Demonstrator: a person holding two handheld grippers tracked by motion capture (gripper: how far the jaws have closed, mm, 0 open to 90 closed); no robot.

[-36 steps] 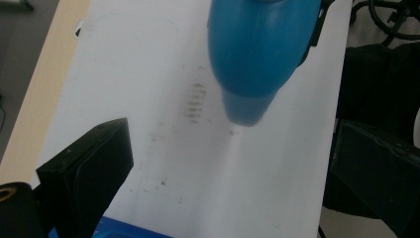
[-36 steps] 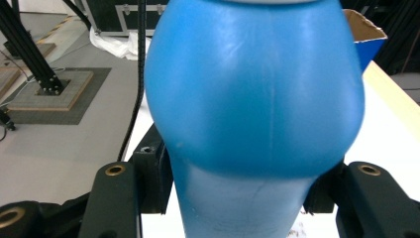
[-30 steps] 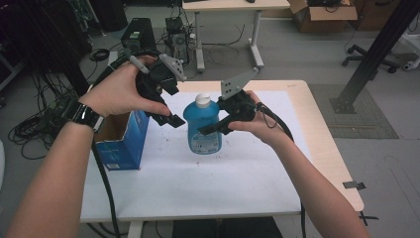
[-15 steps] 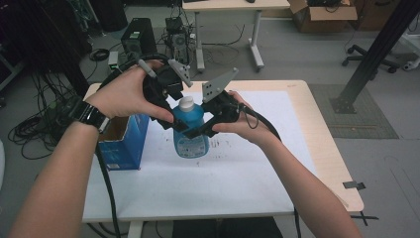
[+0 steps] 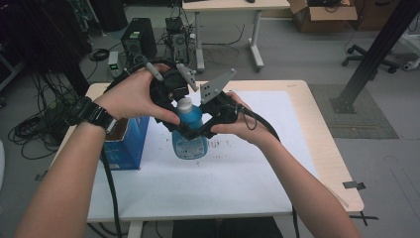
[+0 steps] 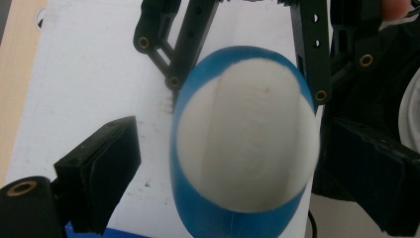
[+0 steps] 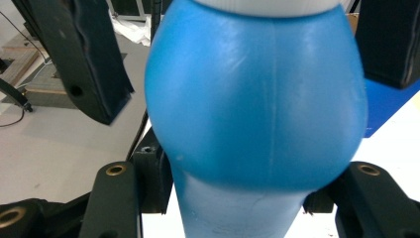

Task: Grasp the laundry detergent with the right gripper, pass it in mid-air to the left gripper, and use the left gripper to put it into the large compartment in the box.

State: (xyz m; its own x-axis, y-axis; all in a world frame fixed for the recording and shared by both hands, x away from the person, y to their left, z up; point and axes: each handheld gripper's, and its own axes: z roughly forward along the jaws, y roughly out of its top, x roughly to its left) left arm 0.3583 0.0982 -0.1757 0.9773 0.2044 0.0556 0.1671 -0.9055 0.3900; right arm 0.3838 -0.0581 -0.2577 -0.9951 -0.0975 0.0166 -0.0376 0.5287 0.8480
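Note:
A blue bottle (image 5: 190, 141) with a white cap (image 5: 184, 104) is held over the white sheet, just right of the blue box. My right gripper (image 5: 192, 131) is shut on the bottle's body from the right; in the right gripper view its jaws (image 7: 242, 198) clamp the blue body (image 7: 257, 99). From above, my left gripper (image 5: 177, 99) straddles the cap. The left gripper view looks down on the white cap (image 6: 247, 144) between its jaws (image 6: 233, 166), which have just been closing. The left pad (image 6: 99, 168) still stands clear of the cap.
An open blue cardboard box (image 5: 126, 141) stands on the table's left side. A white sheet (image 5: 237, 168) covers most of the wooden table (image 5: 327, 129). Computers, cables and another desk stand on the floor behind.
My right gripper carried the bottle leftward, to under the left gripper. The left gripper's jaws now sit around the cap, where before they were beside the bottle.

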